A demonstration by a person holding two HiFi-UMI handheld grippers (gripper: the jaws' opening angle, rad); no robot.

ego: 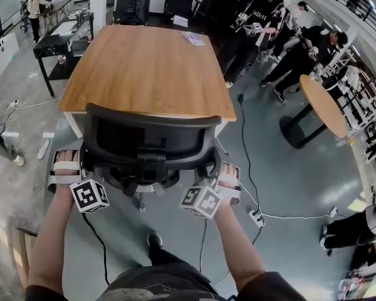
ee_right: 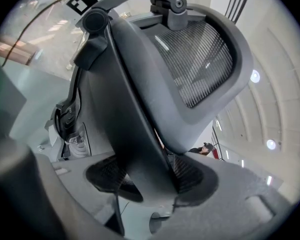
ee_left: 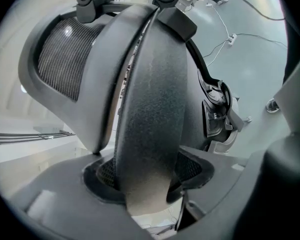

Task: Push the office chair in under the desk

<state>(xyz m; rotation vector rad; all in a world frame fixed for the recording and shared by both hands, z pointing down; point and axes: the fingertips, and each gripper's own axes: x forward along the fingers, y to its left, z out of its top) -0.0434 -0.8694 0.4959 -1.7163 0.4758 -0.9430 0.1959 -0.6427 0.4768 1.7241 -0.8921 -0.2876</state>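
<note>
Tools: left tool (ee_left: 149, 184) and right tool (ee_right: 150, 181) each clamped on office chair (ego: 151, 140) at backrest (ee_left: 152, 109) edge. Chair against near edge of worktop (ego: 144, 68), seat seemingly under; push nearly complete, release left.

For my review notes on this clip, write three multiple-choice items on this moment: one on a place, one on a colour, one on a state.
1. Where does the office chair stand?
A) at the desk's near edge
B) at its far edge
C) on top of it

2. What colour is the desk top?
A) white
B) wood brown
C) green

3. What are the two grippers doing?
A) both hang free
B) only one holds the chair
C) each is closed on a side of the backrest

Answers:
1 A: the head view shows the chair at the near edge.
2 B: the top shows brown wood grain.
3 C: the left gripper and the right gripper each clamp the backrest's edge.
</note>
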